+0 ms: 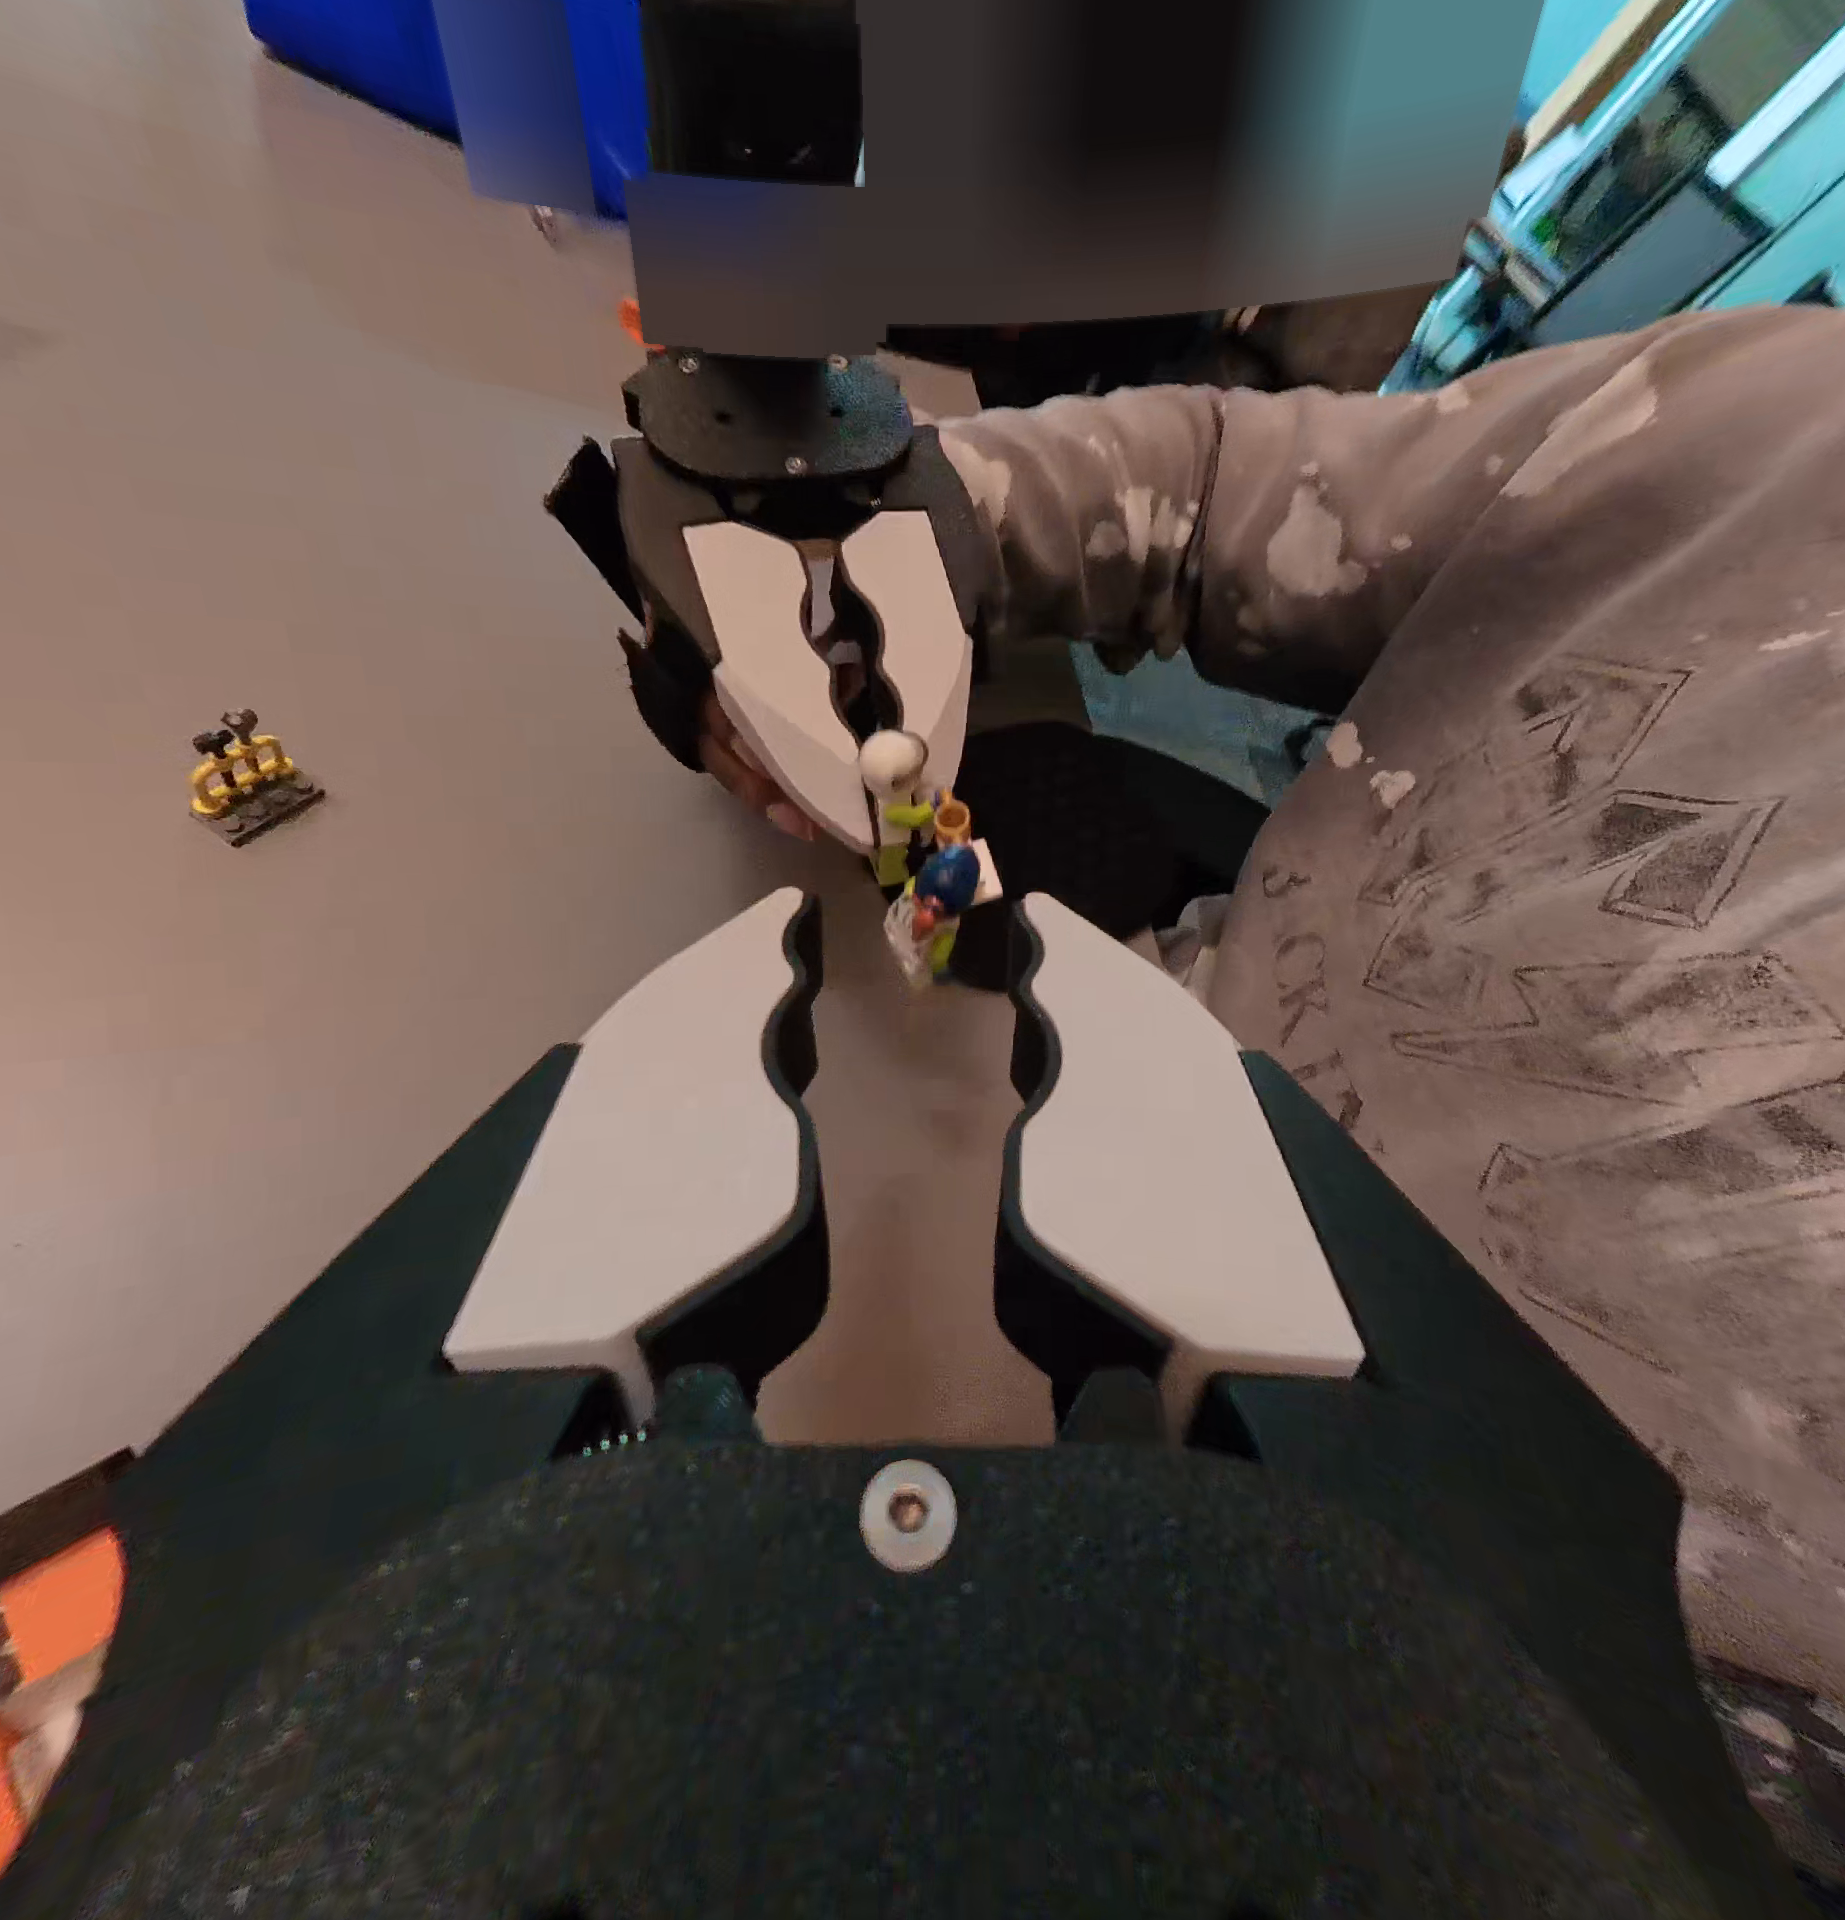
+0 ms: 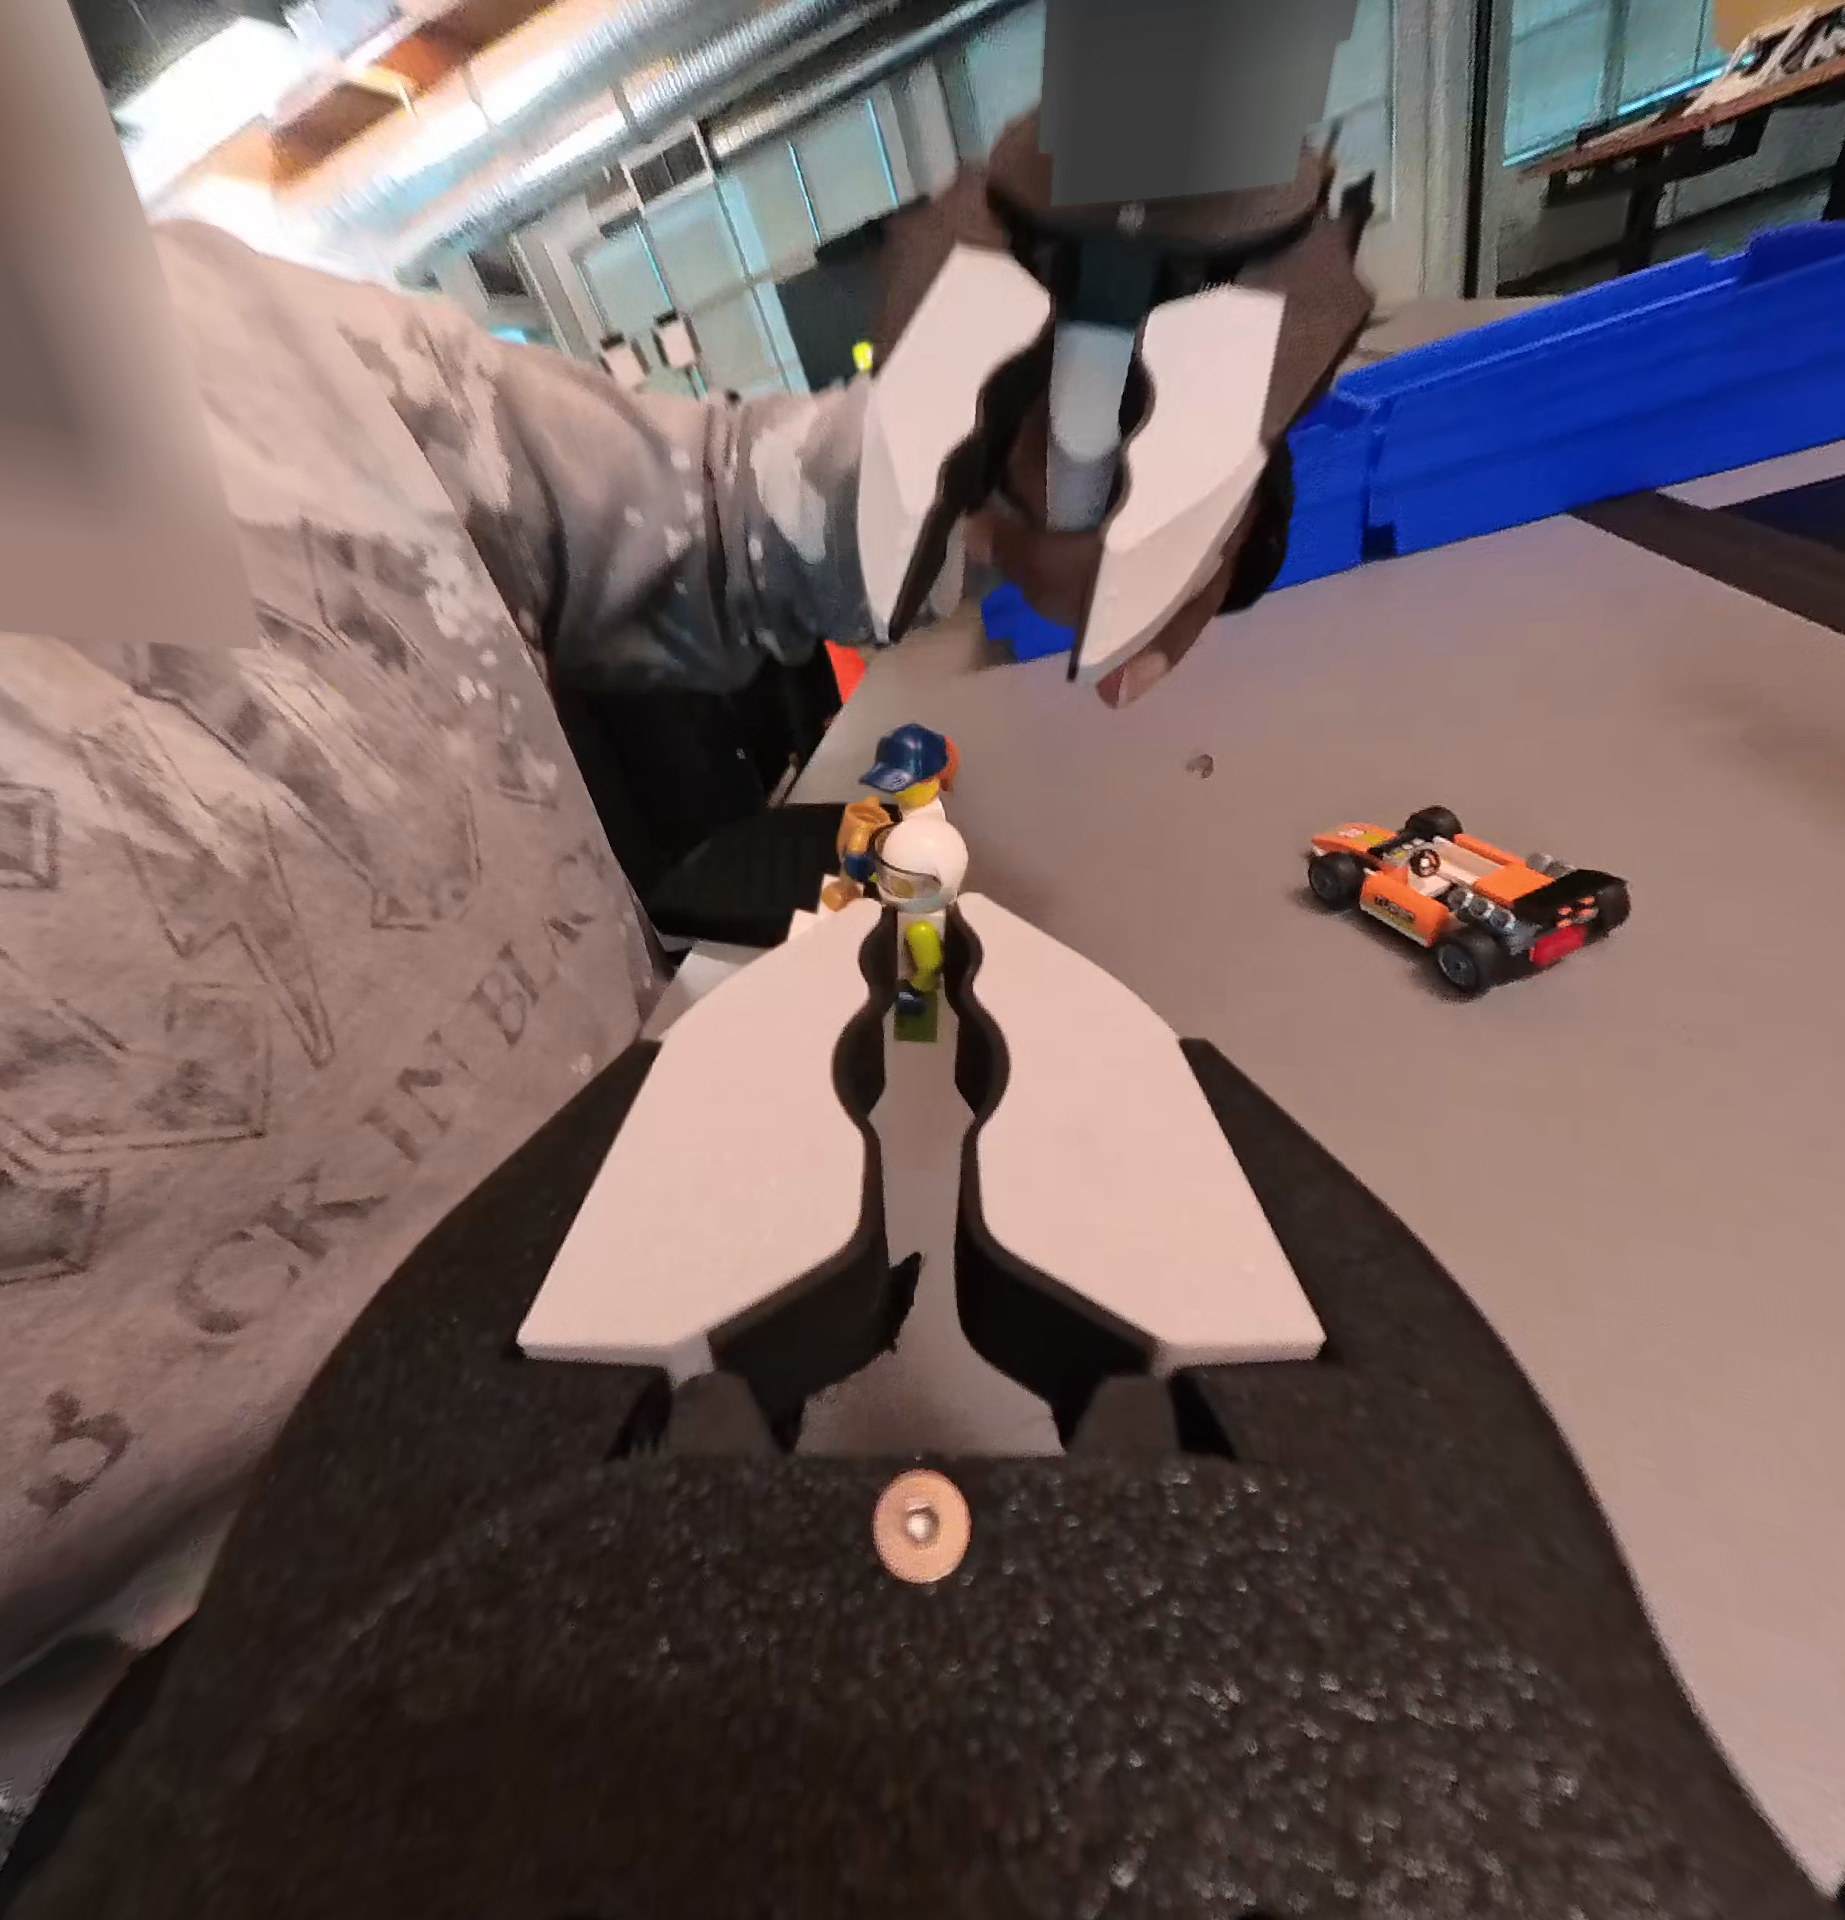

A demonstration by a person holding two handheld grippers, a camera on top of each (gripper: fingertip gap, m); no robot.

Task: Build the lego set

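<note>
Right gripper (image 2: 916, 935): jaws pinched the white-helmeted minifigure (image 2: 923, 914) around torso and legs, helmet clear above the tips. Left gripper (image 1: 916, 914): jaws spread, holding nothing; in the right wrist view it hung above the counter (image 2: 1417, 1195) toward 12 o'clock.

The blue-capped minifigure (image 2: 902, 774) stood just beyond the held one, near the counter edge; whether the two touched could not be told. The orange race car (image 2: 1469, 899) sat well apart at 2 o'clock in the right wrist view. A small black-and-yellow barrier piece (image 1: 248, 779) lay at 9 o'clock in the left wrist view.

Risks, judged:
- The grip sat low on a narrow, smooth body, so the figure could twist or slip out.
- Any sideways sweep could knock the capped figure off the edge.
- A squeeze could pop the legs off the torso.
- Seating the driver in the car needs a steady car; with the left jaws empty, it could roll.
</note>
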